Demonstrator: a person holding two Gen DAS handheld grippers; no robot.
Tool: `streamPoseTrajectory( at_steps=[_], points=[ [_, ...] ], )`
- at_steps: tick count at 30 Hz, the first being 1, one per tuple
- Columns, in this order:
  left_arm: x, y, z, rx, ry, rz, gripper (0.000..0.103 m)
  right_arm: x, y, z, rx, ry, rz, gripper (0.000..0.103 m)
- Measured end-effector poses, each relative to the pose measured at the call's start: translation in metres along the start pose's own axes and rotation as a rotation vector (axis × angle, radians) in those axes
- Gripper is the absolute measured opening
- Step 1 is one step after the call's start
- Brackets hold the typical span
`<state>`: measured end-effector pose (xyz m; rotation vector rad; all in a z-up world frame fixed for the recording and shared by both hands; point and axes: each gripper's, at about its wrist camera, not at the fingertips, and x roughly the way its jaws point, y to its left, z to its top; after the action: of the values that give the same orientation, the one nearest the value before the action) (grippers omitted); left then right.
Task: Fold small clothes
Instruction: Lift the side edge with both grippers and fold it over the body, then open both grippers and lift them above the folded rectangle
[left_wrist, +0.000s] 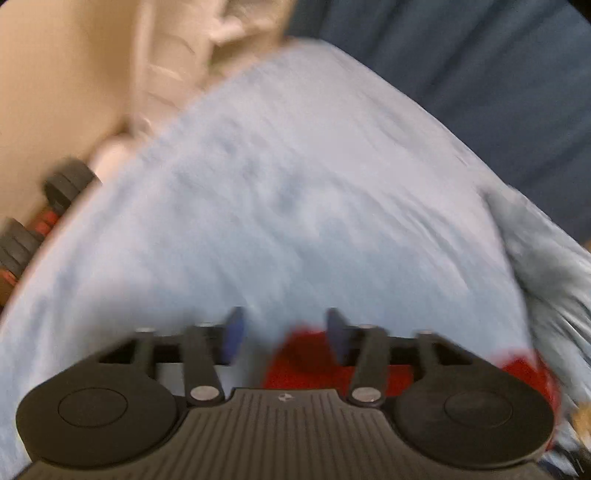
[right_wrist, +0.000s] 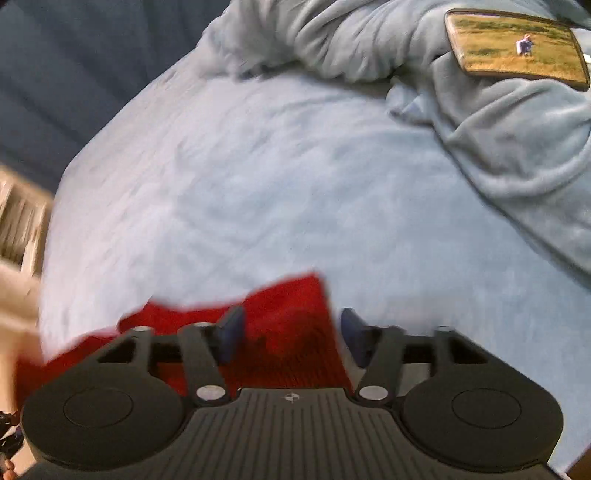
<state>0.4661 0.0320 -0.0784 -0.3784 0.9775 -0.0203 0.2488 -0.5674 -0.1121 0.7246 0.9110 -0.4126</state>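
A red cloth (right_wrist: 288, 328) lies on the light blue bed sheet (right_wrist: 258, 177). In the right wrist view it sits under and between the blue fingertips of my right gripper (right_wrist: 291, 332), which is open just above it. In the left wrist view, which is blurred by motion, the red cloth (left_wrist: 306, 358) shows below my left gripper (left_wrist: 284, 332), also open, with the cloth's edge near the right fingertip. Neither gripper holds the cloth. Most of the cloth is hidden behind the gripper bodies.
A rumpled grey-blue blanket (right_wrist: 498, 140) lies at the back right with a framed picture-like object (right_wrist: 517, 48) on it. A dark blue headboard (left_wrist: 480, 74) runs behind the bed. Dumbbells (left_wrist: 40, 221) lie on the floor at the left, by a beige wall.
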Motion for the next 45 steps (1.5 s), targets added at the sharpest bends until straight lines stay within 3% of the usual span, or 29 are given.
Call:
streamPoseTrajectory(
  at_steps=[2,4,7,10,11,13,14,19,23,25,26,27,28,30,31,34,36,38,40,41,43,45],
  points=[
    [0.007,-0.001,0.002,0.067,-0.052,0.024,0.087,0.004,-0.011,-0.013,-0.03,-0.026,0.041,0.061],
    [0.014,-0.003,-0.009,0.144,-0.057,0.013,0.087,0.013,-0.021,-0.029,-0.087,-0.038,0.043,0.061],
    [0.029,-0.007,-0.039,0.22,0.014,-0.038,0.087,0.036,-0.024,-0.044,-0.139,-0.02,0.006,0.061],
    [0.045,-0.02,-0.067,0.297,0.101,-0.058,0.087,0.059,-0.027,-0.055,-0.082,0.033,0.037,0.06],
    [0.05,-0.026,-0.076,0.333,0.127,-0.049,0.085,0.062,-0.024,-0.06,-0.082,0.039,0.051,0.055],
    [0.051,-0.036,-0.088,0.414,0.122,-0.038,0.026,0.055,-0.012,-0.066,-0.157,-0.026,0.026,0.012],
    [0.049,-0.041,-0.089,0.44,0.111,-0.034,0.013,0.047,-0.004,-0.067,-0.2,-0.07,0.007,0.012],
    [0.005,-0.024,-0.078,0.372,0.028,-0.113,0.013,-0.011,0.006,-0.069,-0.251,-0.167,0.092,0.011],
    [0.02,-0.003,-0.087,0.352,0.095,-0.069,0.013,-0.005,-0.021,-0.076,-0.172,-0.128,0.067,0.011],
    [0.04,0.001,-0.096,0.344,0.153,-0.048,0.016,0.023,-0.038,-0.082,-0.107,-0.052,0.037,0.012],
    [0.047,0.002,-0.099,0.343,0.155,-0.034,0.023,0.039,-0.046,-0.085,-0.085,-0.031,0.016,0.013],
    [0.052,0.001,-0.1,0.35,0.144,-0.011,0.035,0.047,-0.048,-0.089,-0.081,-0.037,-0.001,0.021],
    [0.053,0.0,-0.1,0.354,0.117,0.023,0.044,0.048,-0.048,-0.091,-0.075,-0.06,-0.014,0.037],
    [0.044,0.0,-0.1,0.369,0.068,0.051,0.076,0.037,-0.046,-0.091,-0.058,-0.093,-0.012,0.042],
    [0.034,0.002,-0.101,0.382,0.039,0.057,0.082,0.028,-0.045,-0.091,-0.072,-0.098,-0.006,0.043],
    [0.001,0.005,-0.113,0.423,-0.02,0.04,0.085,-0.009,-0.035,-0.111,-0.188,-0.188,-0.036,0.045],
    [-0.019,0.006,-0.127,0.425,-0.032,-0.013,0.086,-0.03,-0.023,-0.134,-0.296,-0.231,-0.006,0.045],
    [-0.029,0.003,-0.152,0.444,-0.011,-0.06,0.087,-0.038,-0.009,-0.162,-0.424,-0.211,0.056,0.043],
    [-0.021,-0.002,-0.178,0.498,0.025,-0.037,0.087,-0.031,0.002,-0.185,-0.521,-0.179,0.047,0.041],
    [-0.015,-0.001,-0.188,0.519,0.038,-0.006,0.088,-0.02,0.004,-0.195,-0.55,-0.147,-0.006,0.041],
    [-0.003,0.008,-0.202,0.548,0.041,0.048,0.095,0.0,-0.008,-0.203,-0.542,-0.091,-0.091,0.037],
    [-0.001,0.026,-0.202,0.522,0.06,0.086,0.103,-0.001,-0.027,-0.2,-0.473,-0.077,-0.077,0.03]
  ],
)
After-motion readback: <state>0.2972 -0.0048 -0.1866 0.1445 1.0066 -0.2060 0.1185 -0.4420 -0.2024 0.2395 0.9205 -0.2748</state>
